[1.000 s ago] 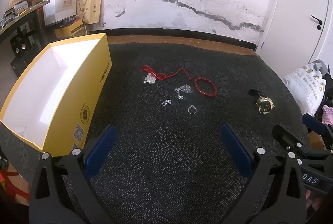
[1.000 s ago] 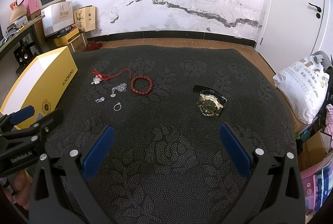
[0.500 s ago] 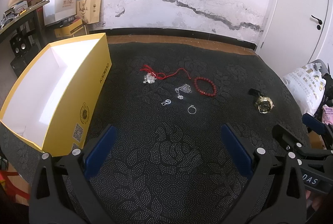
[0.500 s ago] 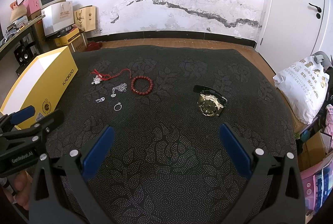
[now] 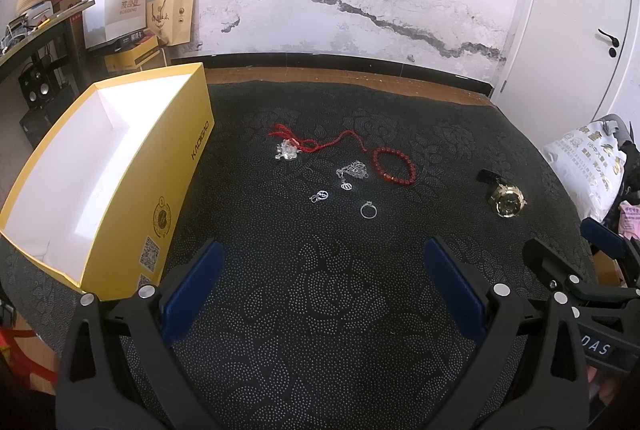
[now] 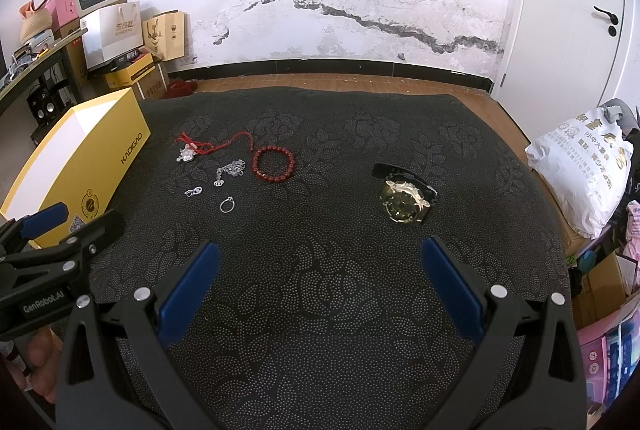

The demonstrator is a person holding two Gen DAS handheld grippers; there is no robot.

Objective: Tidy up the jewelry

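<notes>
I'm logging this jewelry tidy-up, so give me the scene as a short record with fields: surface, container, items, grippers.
surface: dark patterned cloth
container: yellow box, open, white inside, nothing seen in it
items on cloth: red bead bracelet, red cord charm, silver chain, ring, small silver pendant, gold watch
left gripper: open, holding nothing
right gripper: open, holding nothing

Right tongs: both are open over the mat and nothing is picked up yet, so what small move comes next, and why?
Probably ease the right tongs forward toward the gold watch. It lies alone on the black mat, almost straight ahead of them, while the smaller pieces cluster nearer the yellow box, which looks empty. The left tongs are also open.
</notes>
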